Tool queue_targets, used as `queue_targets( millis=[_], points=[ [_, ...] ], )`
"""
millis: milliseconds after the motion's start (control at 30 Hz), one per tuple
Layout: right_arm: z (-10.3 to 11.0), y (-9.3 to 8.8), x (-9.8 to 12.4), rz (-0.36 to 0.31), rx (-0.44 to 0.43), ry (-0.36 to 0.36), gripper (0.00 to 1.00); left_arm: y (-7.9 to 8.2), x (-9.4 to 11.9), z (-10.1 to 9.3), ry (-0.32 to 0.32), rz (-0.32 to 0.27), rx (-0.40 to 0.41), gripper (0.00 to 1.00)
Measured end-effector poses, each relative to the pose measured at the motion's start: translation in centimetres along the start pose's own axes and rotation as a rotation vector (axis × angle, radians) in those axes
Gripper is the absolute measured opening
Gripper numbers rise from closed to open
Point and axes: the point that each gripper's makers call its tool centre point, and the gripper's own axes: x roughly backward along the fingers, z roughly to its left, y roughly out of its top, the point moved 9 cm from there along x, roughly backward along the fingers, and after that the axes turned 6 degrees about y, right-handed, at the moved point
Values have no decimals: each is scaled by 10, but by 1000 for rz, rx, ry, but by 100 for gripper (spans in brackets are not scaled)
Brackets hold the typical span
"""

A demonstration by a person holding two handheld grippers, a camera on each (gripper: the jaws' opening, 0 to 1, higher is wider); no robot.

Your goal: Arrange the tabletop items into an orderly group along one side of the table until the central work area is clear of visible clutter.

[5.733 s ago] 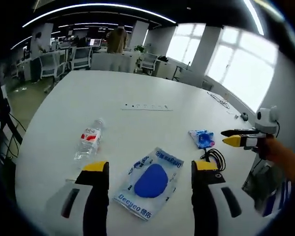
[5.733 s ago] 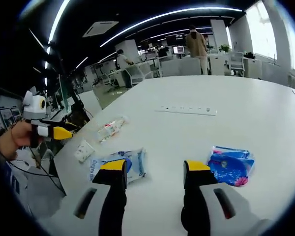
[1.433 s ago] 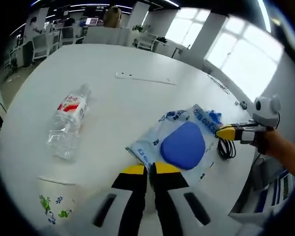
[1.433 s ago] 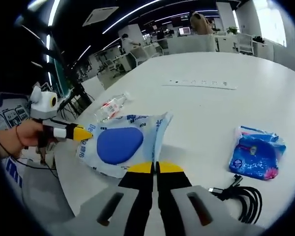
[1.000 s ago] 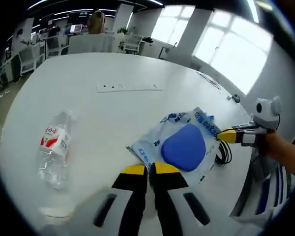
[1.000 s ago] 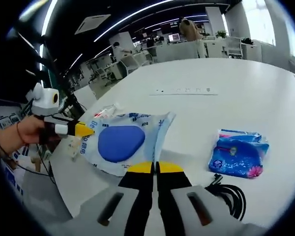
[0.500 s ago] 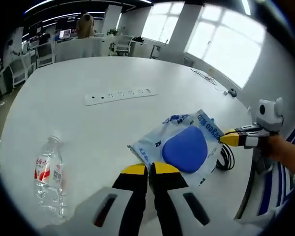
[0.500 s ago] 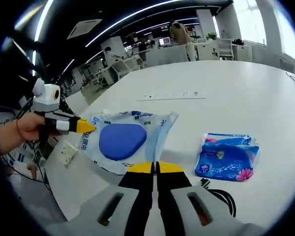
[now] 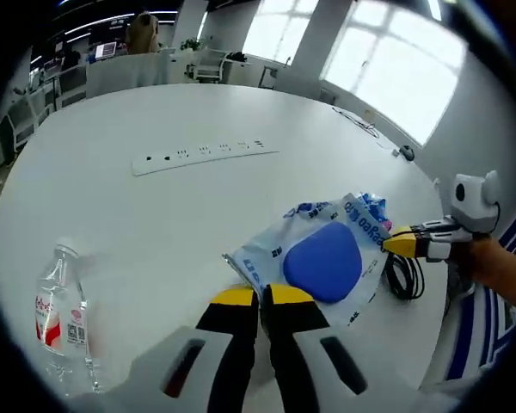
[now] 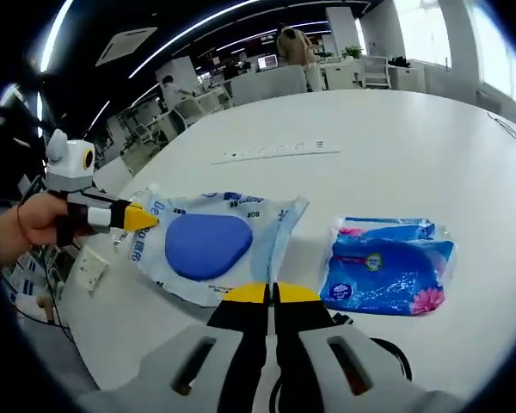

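Note:
A clear plastic package (image 9: 322,258) with a blue pad inside hangs just above the white table (image 9: 155,206), held at two edges. My left gripper (image 9: 258,297) is shut on its near corner. My right gripper (image 9: 404,243) comes in from the right, shut on the opposite edge. In the right gripper view the same package (image 10: 208,243) stretches from my right gripper (image 10: 273,294) to the left gripper (image 10: 138,218) at the left. A blue tissue pack (image 10: 387,267) lies on the table just right of the package; its tip (image 9: 371,204) peeks from behind the package.
A white power strip (image 9: 205,155) lies mid-table. A clear water bottle (image 9: 56,314) with a red label lies at the near left. A coiled black cable (image 9: 404,274) sits by the table edge under the right gripper. Office desks, chairs and people stand beyond the table.
Both grippers were open with the package flat on the table; they have since shut on it. Over the last second it has been carried toward the tissue pack, the bottle sliding left in view.

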Motion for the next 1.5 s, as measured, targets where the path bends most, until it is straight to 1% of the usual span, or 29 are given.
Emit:
queue_targets(
  millis=[100, 267, 400, 567, 833, 933, 1067, 1500],
  points=[
    [-4, 1, -5, 4, 0, -9, 0, 0, -7, 3, -2, 5, 4, 0],
    [-7, -3, -13, 25, 8, -24, 0, 0, -19, 7, -5, 10, 7, 0],
    [-12, -6, -16, 34, 9, -38, 0, 0, -24, 8, -14, 4, 38, 0],
    [-12, -9, -19, 38, 1, -42, 0, -3, -29, 9, -15, 9, 33, 0],
    [-16, -11, -23, 44, 1, -61, 0, -6, -35, 9, -14, 20, 32, 0],
    [-16, -11, -23, 31, -13, -58, 0, -8, -36, 10, -13, 25, 35, 0],
    [-17, -11, -24, 35, -13, -56, 0, -7, -37, 11, -12, 18, 49, 0],
    [-18, -8, -22, 21, -20, -66, 5, -9, -37, 14, -15, 12, 55, 1]
  ],
)
